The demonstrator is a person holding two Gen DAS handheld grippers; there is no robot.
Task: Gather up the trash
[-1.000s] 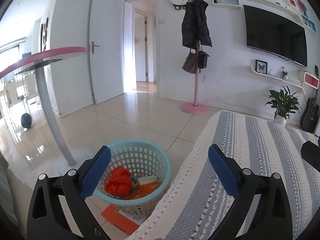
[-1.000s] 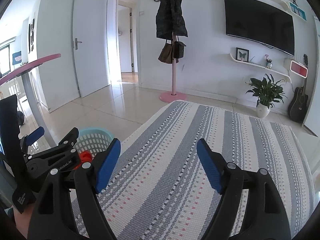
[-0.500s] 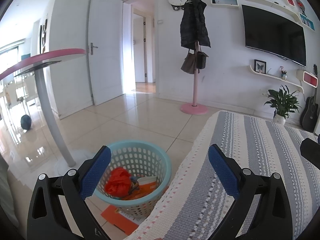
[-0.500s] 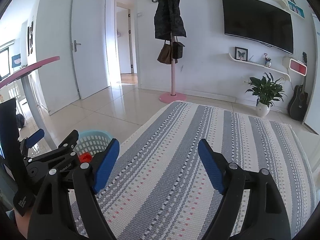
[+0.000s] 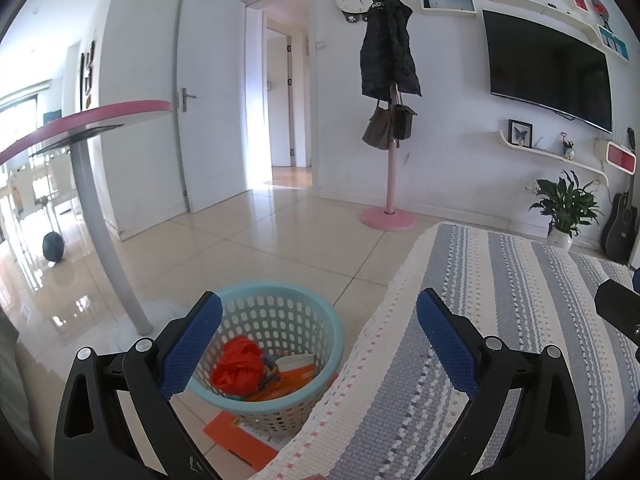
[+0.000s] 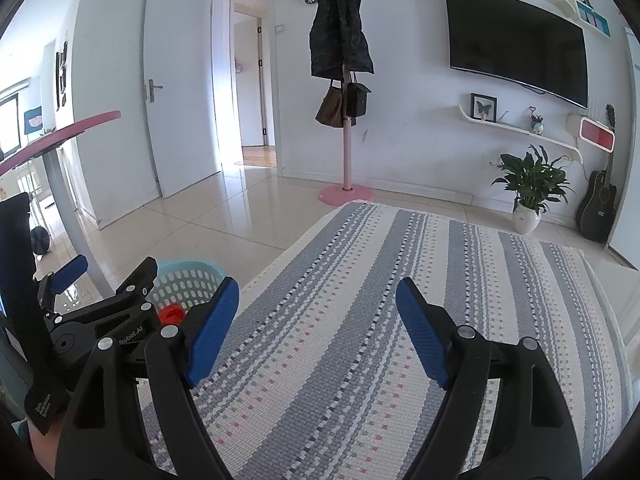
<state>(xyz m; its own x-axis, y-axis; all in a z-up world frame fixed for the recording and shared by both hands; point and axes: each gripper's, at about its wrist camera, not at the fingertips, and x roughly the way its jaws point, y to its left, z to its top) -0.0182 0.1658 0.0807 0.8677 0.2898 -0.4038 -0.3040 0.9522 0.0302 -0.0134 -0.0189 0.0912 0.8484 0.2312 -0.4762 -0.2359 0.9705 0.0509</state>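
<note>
Both tongs (image 5: pixel 316 344) (image 6: pixel 318 328) spread over striped rug (image 6: pixel 360 320) on tiled floor (image 5: pixel 260 240)

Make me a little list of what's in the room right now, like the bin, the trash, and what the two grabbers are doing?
Bin: light blue basket standing on the tile floor beside the striped rug
In bin: crumpled orange bag, orange paper
Under bin: orange sheet on the floor
Left gripper: open, empty, over the bin's edge
Right gripper: open, empty, over the rug
Rug: no trash seen on it
</note>
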